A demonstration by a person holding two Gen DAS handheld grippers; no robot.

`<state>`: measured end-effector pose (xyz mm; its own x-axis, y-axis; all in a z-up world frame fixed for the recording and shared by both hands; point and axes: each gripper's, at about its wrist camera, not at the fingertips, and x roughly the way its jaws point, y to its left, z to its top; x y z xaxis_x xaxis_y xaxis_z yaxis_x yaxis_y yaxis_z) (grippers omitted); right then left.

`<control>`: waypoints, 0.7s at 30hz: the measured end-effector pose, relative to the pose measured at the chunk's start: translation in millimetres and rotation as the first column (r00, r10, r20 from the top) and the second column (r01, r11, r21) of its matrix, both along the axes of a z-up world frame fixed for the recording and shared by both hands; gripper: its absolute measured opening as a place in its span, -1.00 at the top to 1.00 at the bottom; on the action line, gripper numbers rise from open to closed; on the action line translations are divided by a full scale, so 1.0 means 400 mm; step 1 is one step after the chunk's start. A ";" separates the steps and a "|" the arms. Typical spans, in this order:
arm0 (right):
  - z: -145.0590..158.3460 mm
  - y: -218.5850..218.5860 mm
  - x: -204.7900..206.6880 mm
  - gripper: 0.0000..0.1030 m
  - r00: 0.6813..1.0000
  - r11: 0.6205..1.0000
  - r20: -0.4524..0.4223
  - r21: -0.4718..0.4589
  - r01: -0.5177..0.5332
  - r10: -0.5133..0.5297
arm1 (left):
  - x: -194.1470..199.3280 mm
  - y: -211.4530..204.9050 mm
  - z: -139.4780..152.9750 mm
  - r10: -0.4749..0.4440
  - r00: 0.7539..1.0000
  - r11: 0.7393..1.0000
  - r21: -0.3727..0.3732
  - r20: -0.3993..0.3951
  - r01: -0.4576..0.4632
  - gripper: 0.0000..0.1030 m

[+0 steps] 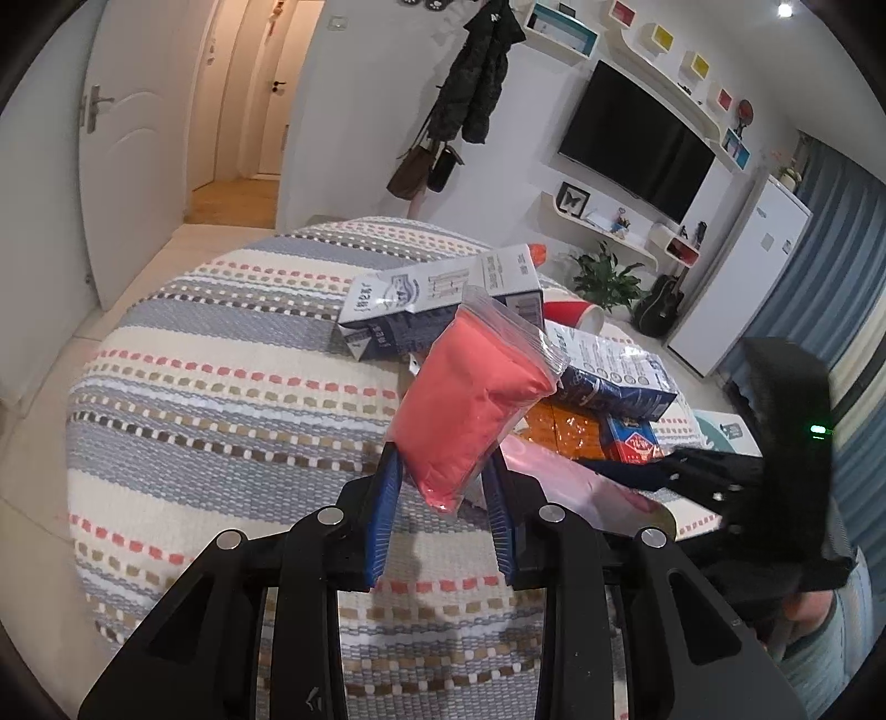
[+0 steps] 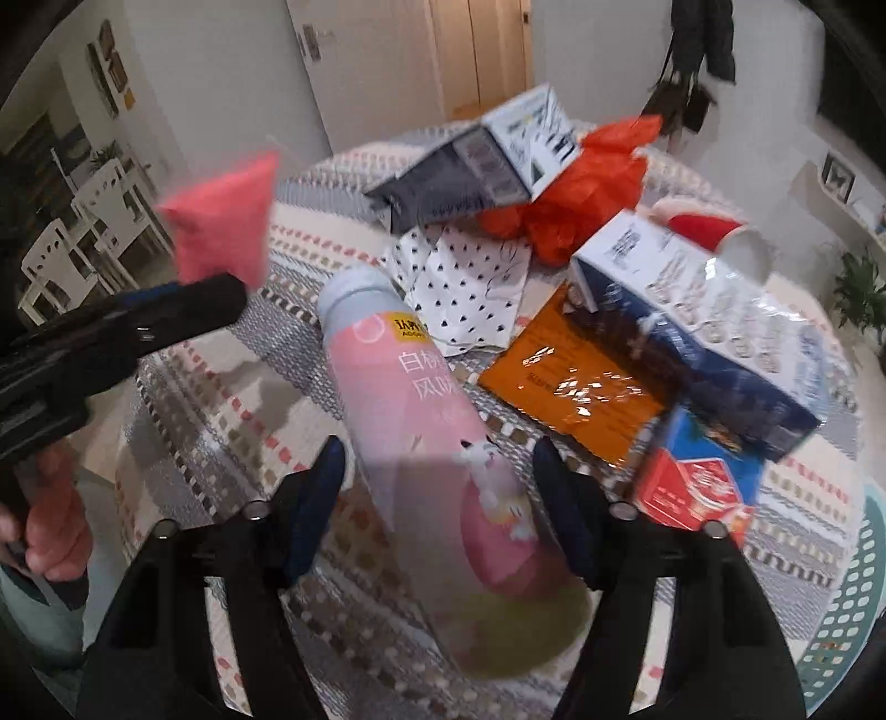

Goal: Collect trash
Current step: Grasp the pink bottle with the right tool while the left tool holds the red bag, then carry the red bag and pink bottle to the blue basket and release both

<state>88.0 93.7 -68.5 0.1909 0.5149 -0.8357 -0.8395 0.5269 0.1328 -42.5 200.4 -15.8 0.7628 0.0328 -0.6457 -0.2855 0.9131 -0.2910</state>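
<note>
desk (image 1: 221, 399): round, striped woven cloth in grey, cream, coral | television (image 1: 637, 149): dark, wall-mounted | coat (image 1: 482, 77): dark, hanging left of television, bags below | door (image 1: 127, 144): white, open onto hallway | potted plant (image 1: 606, 277): on floor beyond desk | guitar (image 1: 659, 304): beside white cabinet (image 1: 742, 277) | chairs (image 2: 83, 232): white

this is a lived-in home, a living room by the look of it. a flat television (image 1: 637, 138) hangs on the wall under white shelves with coloured box niches (image 1: 662, 39). a dark coat (image 1: 479, 77) and bags hang by the hallway, where a white door (image 1: 130, 144) stands open. a potted plant (image 1: 606, 277), a guitar (image 1: 659, 304) and a white fridge (image 1: 742, 277) line the far wall. white dining chairs (image 2: 83, 232) stand in the next room. a striped woven cloth (image 1: 232, 376) covers the round worktop.
</note>
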 end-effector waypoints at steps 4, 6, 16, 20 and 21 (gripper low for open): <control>-0.006 0.001 -0.003 -0.02 0.999 1.000 -0.037 0.011 -0.026 0.027 | -0.002 0.004 0.006 0.005 1.000 1.000 -0.002 0.006 -0.005 0.45; -0.002 -0.013 -0.011 0.06 0.999 1.000 -0.051 0.025 -0.015 0.017 | 0.000 0.002 0.014 0.002 1.000 1.000 -0.005 0.012 -0.002 0.45; 0.083 -0.217 0.011 0.09 0.985 0.964 -0.145 0.233 0.131 -0.098 | 0.044 -0.058 0.089 -0.063 0.996 0.998 0.025 0.070 0.061 0.45; 0.144 -0.313 0.018 0.09 0.979 0.930 -0.117 0.311 0.195 -0.166 | 0.083 -0.100 0.109 -0.108 0.991 0.994 0.036 0.082 0.105 0.45; 0.155 -0.326 0.032 0.09 0.977 0.923 -0.111 0.322 0.209 -0.183 | 0.100 -0.119 0.118 -0.127 0.988 0.991 0.041 0.086 0.124 0.45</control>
